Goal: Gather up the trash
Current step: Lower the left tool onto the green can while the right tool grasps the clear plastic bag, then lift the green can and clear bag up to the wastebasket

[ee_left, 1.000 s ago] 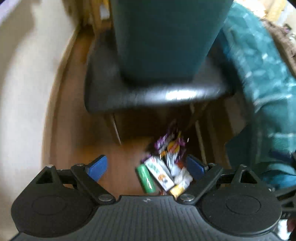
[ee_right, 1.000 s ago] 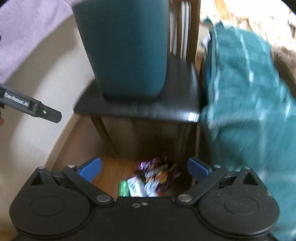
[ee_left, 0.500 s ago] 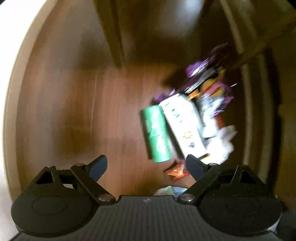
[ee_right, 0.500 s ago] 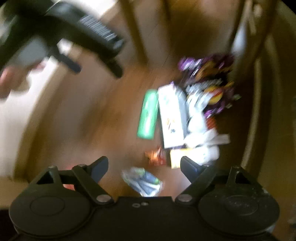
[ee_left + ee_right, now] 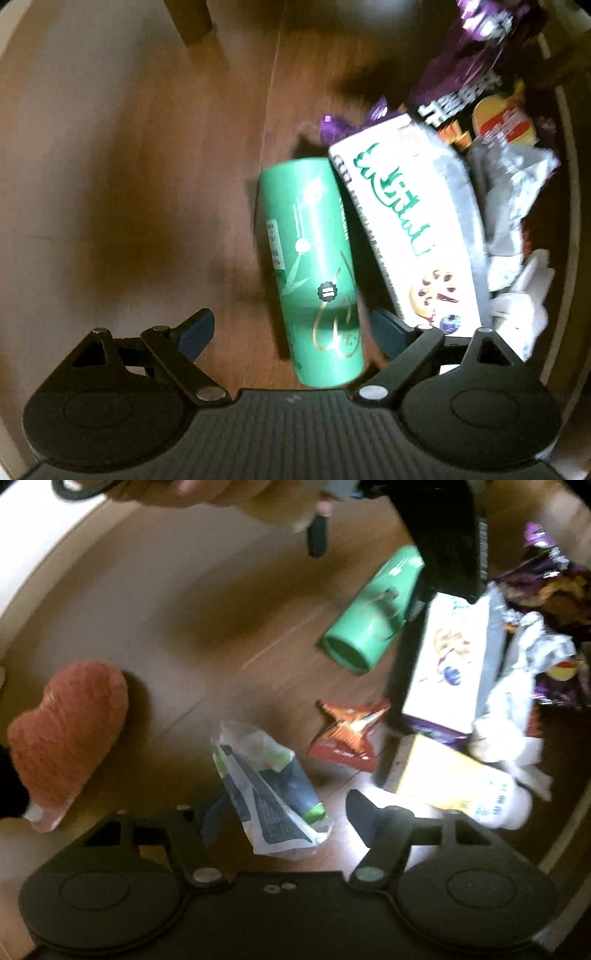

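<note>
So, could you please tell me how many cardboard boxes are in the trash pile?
2: a white cookie box beside the green can, and a yellow box just nearer the right gripper. Wrappers could hide others.

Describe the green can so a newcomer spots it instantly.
Start at the trash pile on the wooden floor. On its left edge lies the green can, on its side beside the white cookie box, between the open left tongs. It is the only smooth green cylinder; its neighbours are boxes and crumpled wrappers.
</note>
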### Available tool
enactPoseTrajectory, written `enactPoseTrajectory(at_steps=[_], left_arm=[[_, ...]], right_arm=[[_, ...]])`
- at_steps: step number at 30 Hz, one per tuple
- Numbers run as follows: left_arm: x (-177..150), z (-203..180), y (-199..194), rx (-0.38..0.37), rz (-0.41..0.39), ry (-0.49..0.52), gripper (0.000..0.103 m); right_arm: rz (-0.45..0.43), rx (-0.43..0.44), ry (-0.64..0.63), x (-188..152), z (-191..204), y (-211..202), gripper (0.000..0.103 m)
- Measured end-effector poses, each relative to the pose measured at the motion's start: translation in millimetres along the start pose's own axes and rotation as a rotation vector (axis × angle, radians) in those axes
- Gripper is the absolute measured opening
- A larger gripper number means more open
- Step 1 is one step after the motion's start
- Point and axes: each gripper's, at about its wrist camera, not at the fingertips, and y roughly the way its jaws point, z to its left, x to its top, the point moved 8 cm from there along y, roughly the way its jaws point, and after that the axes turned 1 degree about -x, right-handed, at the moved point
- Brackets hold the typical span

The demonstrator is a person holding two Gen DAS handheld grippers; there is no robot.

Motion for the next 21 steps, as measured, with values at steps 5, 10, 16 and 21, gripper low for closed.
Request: enactPoseTrajectory(at_steps=[5, 10, 16, 21], left_arm=[[-0.8, 3.8, 21.5, -0.009, 0.038, -0.04, 0.091], [-3.3, 2.4, 32.1, -0.035, 0.074, -0.075, 0.074], [-11.4, 1.9, 32.4, -0.033, 0.087, -0.066, 0.049], [-22.9, 4.8, 16.5, -0.03, 0.077, -0.047, 0.049]], right_arm=[[0.016, -0.009, -0.03, -0.5, 7.0, 22.6, 0.046], [0.029, -0.025, -0.039, 0.8, 11.5, 32.9, 0.023], [0.014, -0.052, -0.022, 2.3, 13.1, 31.6, 0.003], [-0.01, -0.036, 0.06, 3.4, 12.8, 6.4, 0.001]])
